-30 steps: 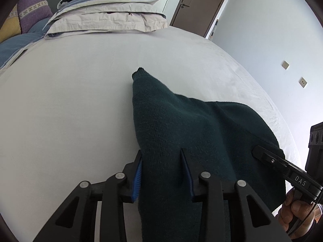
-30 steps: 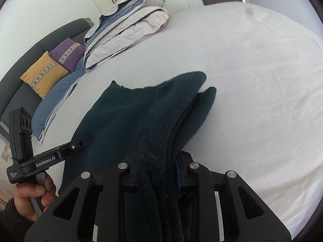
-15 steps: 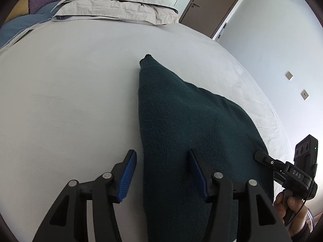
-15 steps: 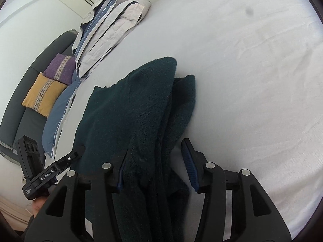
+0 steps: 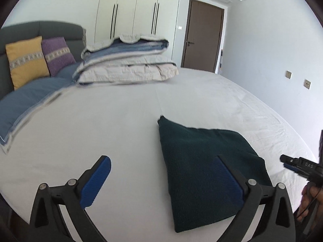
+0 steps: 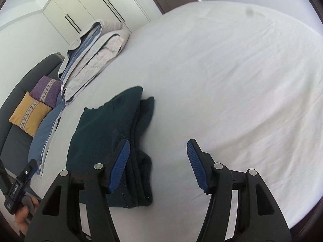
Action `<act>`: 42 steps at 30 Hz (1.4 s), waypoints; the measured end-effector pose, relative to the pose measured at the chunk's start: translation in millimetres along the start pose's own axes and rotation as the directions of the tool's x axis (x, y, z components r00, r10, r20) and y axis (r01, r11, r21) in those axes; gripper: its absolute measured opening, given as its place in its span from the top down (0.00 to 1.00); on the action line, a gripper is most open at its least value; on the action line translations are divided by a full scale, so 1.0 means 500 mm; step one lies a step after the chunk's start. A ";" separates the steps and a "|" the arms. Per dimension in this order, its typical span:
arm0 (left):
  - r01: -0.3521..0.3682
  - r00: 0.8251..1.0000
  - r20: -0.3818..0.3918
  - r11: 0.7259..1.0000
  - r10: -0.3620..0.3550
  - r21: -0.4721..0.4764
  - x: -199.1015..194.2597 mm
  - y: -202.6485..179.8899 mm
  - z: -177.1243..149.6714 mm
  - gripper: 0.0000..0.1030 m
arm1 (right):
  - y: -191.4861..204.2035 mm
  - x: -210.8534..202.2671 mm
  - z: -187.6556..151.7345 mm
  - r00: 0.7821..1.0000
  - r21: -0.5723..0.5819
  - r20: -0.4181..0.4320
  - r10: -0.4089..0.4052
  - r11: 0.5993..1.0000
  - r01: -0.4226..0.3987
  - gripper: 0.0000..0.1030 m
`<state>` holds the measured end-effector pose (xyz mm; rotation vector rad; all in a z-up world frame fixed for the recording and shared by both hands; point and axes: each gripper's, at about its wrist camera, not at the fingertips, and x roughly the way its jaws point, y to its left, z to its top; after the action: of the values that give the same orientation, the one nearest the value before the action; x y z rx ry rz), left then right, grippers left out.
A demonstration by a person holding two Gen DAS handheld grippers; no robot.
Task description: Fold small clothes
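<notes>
A dark green knitted garment (image 5: 206, 165) lies folded on the white bed sheet (image 5: 121, 121), with its stacked layers showing along one edge (image 6: 139, 161). My left gripper (image 5: 161, 159) hovers above and in front of it. Its jaws are opening wide, and the right finger (image 5: 228, 179) is over the cloth without pressing it. My right gripper (image 6: 158, 143) is also opening. The left finger (image 6: 119, 165) is over the garment's edge and only bare sheet lies between the jaws. Each gripper appears at the rim of the other's view, the right gripper (image 5: 290, 164) and the left gripper (image 6: 28, 171), held by a hand.
A folded grey and blue duvet (image 5: 129, 64) is stacked at the head of the bed. Beside it are a yellow cushion (image 5: 26, 60), a purple cushion (image 5: 57, 54) and a blue pillow (image 5: 26, 100). White wardrobes (image 5: 137, 8) and a brown door (image 5: 201, 36) stand behind.
Both grippers were shut on the garment's near edge. They have opened, let it go and drawn back and upward. The garment now lies folded on the sheet.
</notes>
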<state>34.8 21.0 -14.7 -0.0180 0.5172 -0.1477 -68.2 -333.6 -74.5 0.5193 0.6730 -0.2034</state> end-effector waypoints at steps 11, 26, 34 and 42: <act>-0.222 0.953 0.232 0.969 0.193 0.106 -0.197 -0.069 0.070 0.00 | 0.184 -0.316 0.017 0.842 -0.252 0.534 -0.081 0.935 0.249 0.00; -0.103 0.971 -0.218 0.994 0.094 -0.030 -0.124 -0.035 0.012 0.00 | 0.308 -0.288 -0.041 0.966 -0.404 0.197 -0.167 0.884 0.235 0.00; -0.102 0.961 -0.258 0.995 0.098 0.000 -0.100 -0.054 -0.015 0.00 | 0.269 -0.217 -0.037 0.977 -0.316 0.061 -0.204 0.925 0.212 0.00; -0.080 0.956 -0.284 0.997 0.074 -0.007 -0.085 -0.058 -0.028 0.00 | 0.254 -0.174 -0.045 0.969 -0.328 0.038 -0.244 0.913 0.243 0.00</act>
<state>-12.8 -1.2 -4.4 0.0053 0.8053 -0.0690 -103.9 -212.4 16.0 0.1108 0.7575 -0.3171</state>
